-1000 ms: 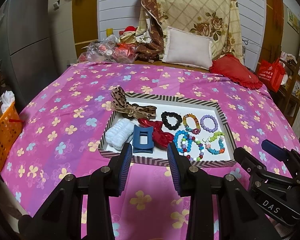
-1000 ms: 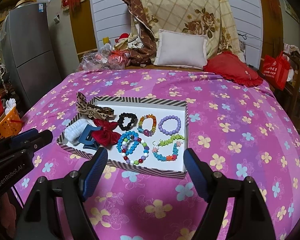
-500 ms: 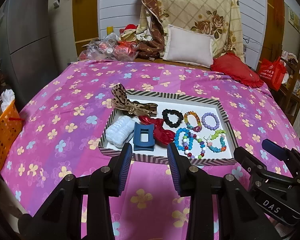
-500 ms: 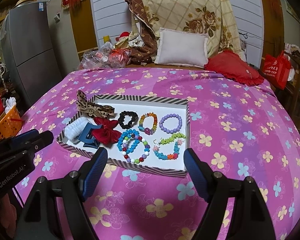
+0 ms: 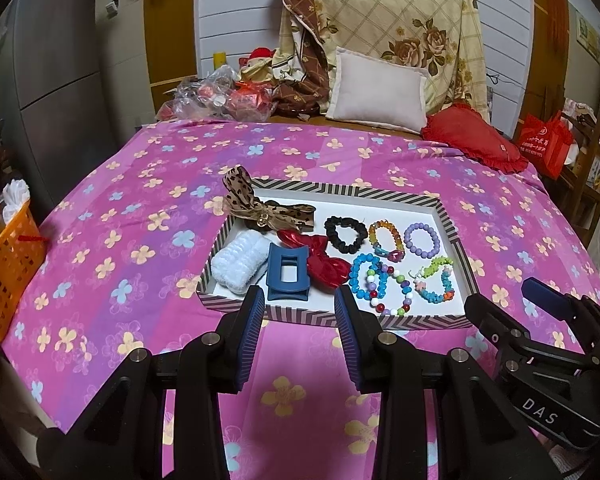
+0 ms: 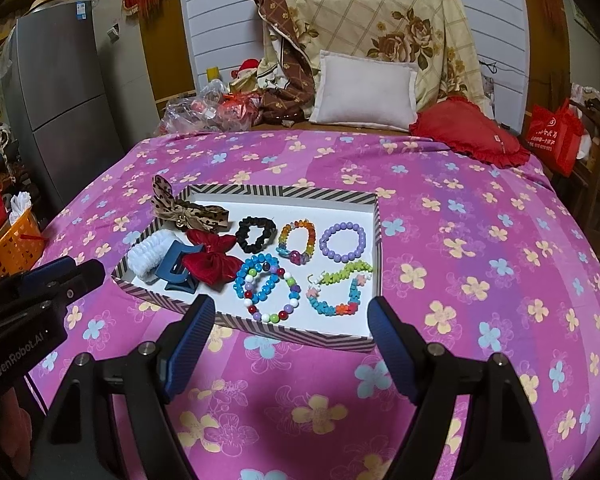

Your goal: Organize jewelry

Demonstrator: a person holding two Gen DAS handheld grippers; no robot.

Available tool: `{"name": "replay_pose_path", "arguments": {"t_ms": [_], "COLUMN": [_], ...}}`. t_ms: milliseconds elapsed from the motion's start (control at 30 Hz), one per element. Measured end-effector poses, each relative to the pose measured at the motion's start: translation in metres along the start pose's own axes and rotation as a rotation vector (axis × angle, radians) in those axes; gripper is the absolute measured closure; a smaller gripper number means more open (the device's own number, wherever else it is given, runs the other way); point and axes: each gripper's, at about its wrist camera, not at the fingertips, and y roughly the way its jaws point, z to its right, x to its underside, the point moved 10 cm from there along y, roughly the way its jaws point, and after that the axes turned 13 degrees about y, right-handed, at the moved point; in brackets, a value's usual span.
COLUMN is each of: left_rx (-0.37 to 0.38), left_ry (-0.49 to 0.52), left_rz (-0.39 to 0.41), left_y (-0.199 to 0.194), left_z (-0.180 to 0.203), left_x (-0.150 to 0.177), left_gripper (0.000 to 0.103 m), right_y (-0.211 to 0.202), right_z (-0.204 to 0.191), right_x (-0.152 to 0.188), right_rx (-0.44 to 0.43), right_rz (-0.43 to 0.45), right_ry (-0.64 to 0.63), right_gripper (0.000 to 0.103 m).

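Drifted slightly nearer the striped tray (image 5: 332, 317). Held left gripper (image 5: 299, 312) part-open and empty, right gripper (image 6: 291, 320) wide and empty, short of hair clip (image 5: 287, 273) and bracelets (image 6: 266, 288), probably choosing.

A zigzag-striped tray (image 5: 332, 316) holds a leopard-print bow (image 5: 260, 204), red bow (image 5: 320, 260) (velvety) and navy claw clip (image 5: 286, 276).
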Motion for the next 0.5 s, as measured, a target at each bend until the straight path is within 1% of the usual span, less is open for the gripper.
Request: {"name": "replay_pose_path", "arguments": {"t_ms": [233,333,433,500], "left_rx": [0.008,0.022,0.012,0.007], "left_ry": [0.003,0.018,0.028,0.031], "left_rz": [-0.007,0.011,0.024,0.018], "left_y": [0.004,0.005,0.006,0.008], "left_z": [0.002,0.005,0.005,0.003], "left_x": [0.002,0.002,0.001,0.002], "left_gripper": [0.072,0.072,0.072,0.072], "right_y": [0.004,0.007,0.009,0.011], "right_z": [0.000,0.000,0.002,0.005], "right_x": [0.003,0.004,0.006,0.006], "right_rx": [0.000,-0.003,-0.007,-0.009], "right_rz": [-0.011,-0.016,-0.023,-0.026], "right_ry": [0.000,0.000,0.003,0.011], "right_gripper": [0.021,0.021,0.021,0.021]}}
